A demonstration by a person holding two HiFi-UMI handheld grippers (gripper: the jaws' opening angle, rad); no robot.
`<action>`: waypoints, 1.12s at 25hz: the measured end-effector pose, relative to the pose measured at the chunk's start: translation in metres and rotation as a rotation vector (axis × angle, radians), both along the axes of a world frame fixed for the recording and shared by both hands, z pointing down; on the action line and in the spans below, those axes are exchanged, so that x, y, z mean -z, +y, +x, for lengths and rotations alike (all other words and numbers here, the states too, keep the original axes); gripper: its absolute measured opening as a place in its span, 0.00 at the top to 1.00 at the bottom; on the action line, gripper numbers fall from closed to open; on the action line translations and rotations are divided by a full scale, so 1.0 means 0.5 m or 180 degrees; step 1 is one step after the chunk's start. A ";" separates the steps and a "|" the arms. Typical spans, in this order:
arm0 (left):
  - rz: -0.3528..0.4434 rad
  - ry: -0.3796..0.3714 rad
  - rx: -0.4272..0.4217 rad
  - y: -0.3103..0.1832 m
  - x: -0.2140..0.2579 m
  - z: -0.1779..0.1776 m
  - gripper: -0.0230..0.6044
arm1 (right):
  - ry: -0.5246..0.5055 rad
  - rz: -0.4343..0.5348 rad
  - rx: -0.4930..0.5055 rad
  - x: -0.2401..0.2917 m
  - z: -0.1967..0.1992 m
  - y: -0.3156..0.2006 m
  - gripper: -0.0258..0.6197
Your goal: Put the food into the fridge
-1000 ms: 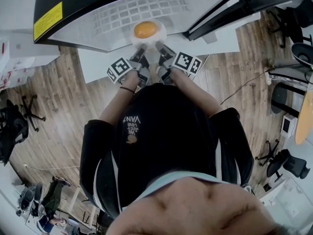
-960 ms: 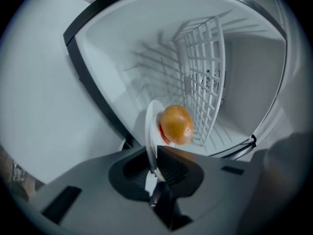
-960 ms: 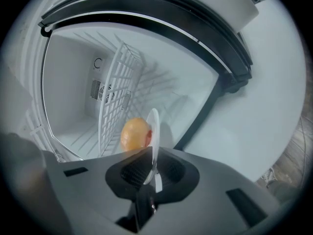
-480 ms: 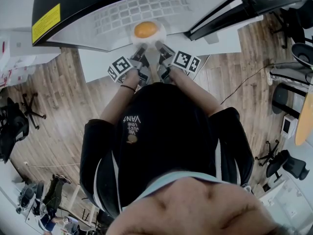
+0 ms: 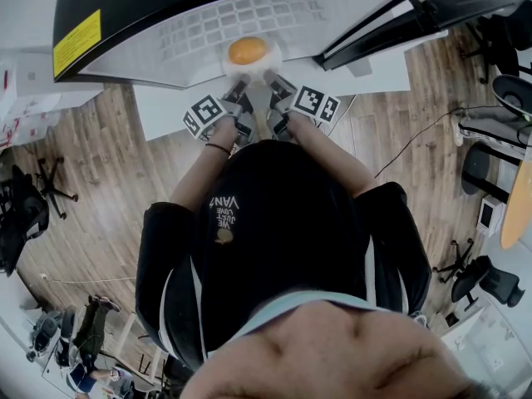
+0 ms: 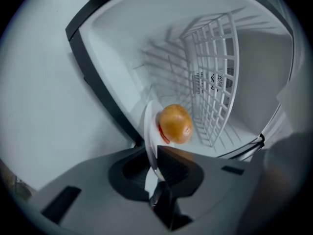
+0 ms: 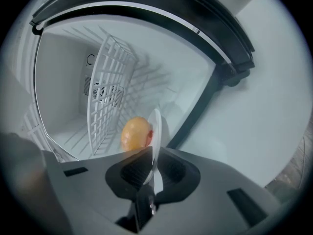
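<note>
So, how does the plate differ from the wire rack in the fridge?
The plate is a solid disc; the rack is an open grid. The plate carries a bun; the rack looks bare. The left claw and right claw pinch the plate's rim; nothing grips the rack. Both are white.

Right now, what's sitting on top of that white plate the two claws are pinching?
A round golden-brown bun rests on the plate, with a sliver of red showing beneath it. The bun covers whatever else lies under it.
</note>
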State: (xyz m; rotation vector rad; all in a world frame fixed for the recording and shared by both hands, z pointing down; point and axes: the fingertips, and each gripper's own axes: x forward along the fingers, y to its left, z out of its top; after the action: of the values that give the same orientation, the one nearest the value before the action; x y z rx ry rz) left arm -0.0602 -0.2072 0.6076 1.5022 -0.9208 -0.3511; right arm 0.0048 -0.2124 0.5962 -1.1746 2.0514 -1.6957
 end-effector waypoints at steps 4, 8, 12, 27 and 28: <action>0.0006 -0.0007 0.0018 -0.007 0.002 -0.001 0.91 | -0.0008 0.0003 -0.0014 0.000 0.000 -0.008 0.92; 0.0006 -0.0006 0.0045 -0.018 -0.002 0.001 0.91 | -0.0025 0.0000 -0.0012 -0.003 0.003 -0.020 0.92; -0.0013 0.0009 0.0080 -0.024 -0.002 0.000 0.91 | -0.0039 -0.0001 -0.0004 -0.003 0.001 -0.028 0.92; 0.0014 -0.0033 0.0104 -0.080 0.023 0.001 0.91 | -0.0062 0.0075 -0.0015 0.022 0.003 -0.085 0.92; 0.0014 -0.0039 0.0102 -0.085 0.024 0.001 0.91 | -0.0057 0.0074 -0.0015 0.022 0.004 -0.089 0.92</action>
State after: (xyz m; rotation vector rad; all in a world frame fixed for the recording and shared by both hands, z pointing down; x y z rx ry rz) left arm -0.0597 -0.2495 0.5958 1.4964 -0.9553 -0.3678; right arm 0.0066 -0.2568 0.5851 -1.1521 2.0508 -1.6695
